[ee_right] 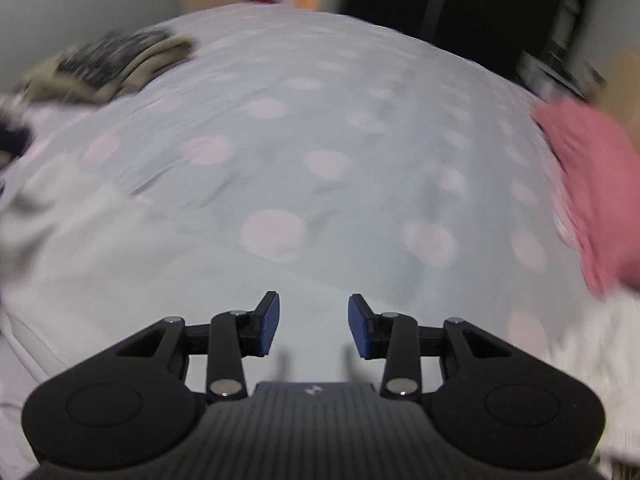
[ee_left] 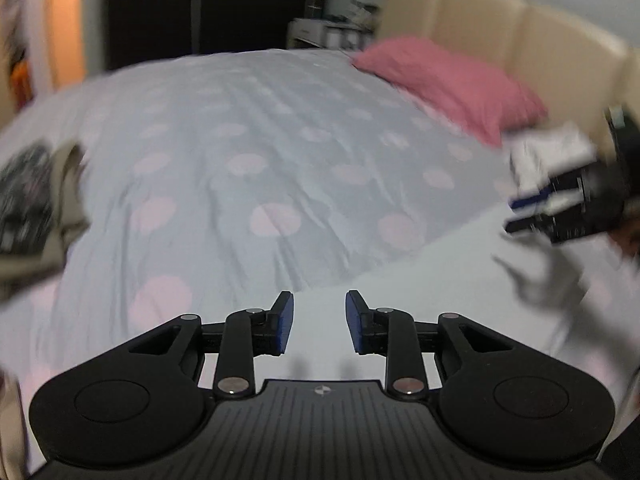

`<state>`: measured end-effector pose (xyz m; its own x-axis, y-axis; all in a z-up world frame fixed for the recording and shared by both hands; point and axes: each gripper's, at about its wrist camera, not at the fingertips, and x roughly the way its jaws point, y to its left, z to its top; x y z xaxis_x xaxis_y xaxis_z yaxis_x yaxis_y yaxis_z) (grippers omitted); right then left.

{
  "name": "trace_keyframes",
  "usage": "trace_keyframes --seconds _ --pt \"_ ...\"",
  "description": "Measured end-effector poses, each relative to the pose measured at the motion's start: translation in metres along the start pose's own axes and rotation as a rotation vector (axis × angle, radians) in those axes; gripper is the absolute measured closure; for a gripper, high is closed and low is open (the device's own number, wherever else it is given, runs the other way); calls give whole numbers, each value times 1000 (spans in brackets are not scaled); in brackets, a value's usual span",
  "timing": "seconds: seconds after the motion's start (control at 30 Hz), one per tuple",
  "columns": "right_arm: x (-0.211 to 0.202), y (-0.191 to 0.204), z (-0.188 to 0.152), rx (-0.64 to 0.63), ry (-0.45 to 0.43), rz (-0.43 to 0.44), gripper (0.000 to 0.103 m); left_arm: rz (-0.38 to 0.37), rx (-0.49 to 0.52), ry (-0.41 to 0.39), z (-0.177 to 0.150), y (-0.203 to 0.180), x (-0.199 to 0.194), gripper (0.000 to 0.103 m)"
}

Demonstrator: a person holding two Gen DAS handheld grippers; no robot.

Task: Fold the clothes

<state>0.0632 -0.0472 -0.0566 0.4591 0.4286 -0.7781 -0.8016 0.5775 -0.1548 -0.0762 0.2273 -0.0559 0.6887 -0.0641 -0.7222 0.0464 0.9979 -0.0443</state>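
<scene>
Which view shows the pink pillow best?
The left wrist view: the pink pillow lies nearly whole against the cream headboard. The right wrist view shows it blurred and cut by the frame's right edge.

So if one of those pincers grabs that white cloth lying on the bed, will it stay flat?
Probably not: the white garment lies creased and draped, so it should sag. It looks thin, likely light. Both grippers, left and right, are open.

White garment (ee_left: 460,280) spread flat on the bed; beige-and-dark clothes (ee_right: 108,64) heaped apart.
</scene>
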Motion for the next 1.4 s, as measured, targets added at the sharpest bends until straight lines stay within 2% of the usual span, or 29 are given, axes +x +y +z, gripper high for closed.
trace_keyframes --seconds 0.17,0.3,0.43,0.53,0.67,0.8,0.93,1.0,1.07,1.13,1.17,1.23,1.3,1.4 --pt "41 60 12 -166 -7 112 62 -22 100 34 -7 -32 38 77" --pt "51 82 4 -236 -20 138 62 -48 186 43 -19 -49 51 77" --pt "57 66 -12 -251 37 147 61 -16 197 117 -34 -37 57 77" --pt "55 31 -27 -180 77 140 56 -5 156 150 -48 -14 49 74" --pt "41 -9 -58 -189 101 72 56 11 106 193 -67 17 37 73" --pt "21 -31 -77 -160 120 62 56 52 138 174 -82 25 15 73" --pt "-5 -30 -86 -197 148 10 56 43 173 128 -85 13 -2 73" --pt "-23 -30 -86 -199 113 -1 56 39 190 106 -87 7 -11 73" --pt "-39 -32 -88 -161 51 72 56 34 208 83 -88 2 -19 73" --pt "-42 -28 -95 -156 45 111 56 30 225 60 -90 -4 -28 73" --pt "-39 -23 -100 -175 72 111 56 30 231 66 -91 -7 -29 73" --pt "-23 -11 -113 -242 177 80 56 52 212 240 -101 -7 -4 73" --pt "-13 -2 -123 -301 267 45 56 49 219 241 -106 -6 -4 73" --pt "-30 3 -116 -306 217 25 55 41 203 199 -91 2 -22 73"
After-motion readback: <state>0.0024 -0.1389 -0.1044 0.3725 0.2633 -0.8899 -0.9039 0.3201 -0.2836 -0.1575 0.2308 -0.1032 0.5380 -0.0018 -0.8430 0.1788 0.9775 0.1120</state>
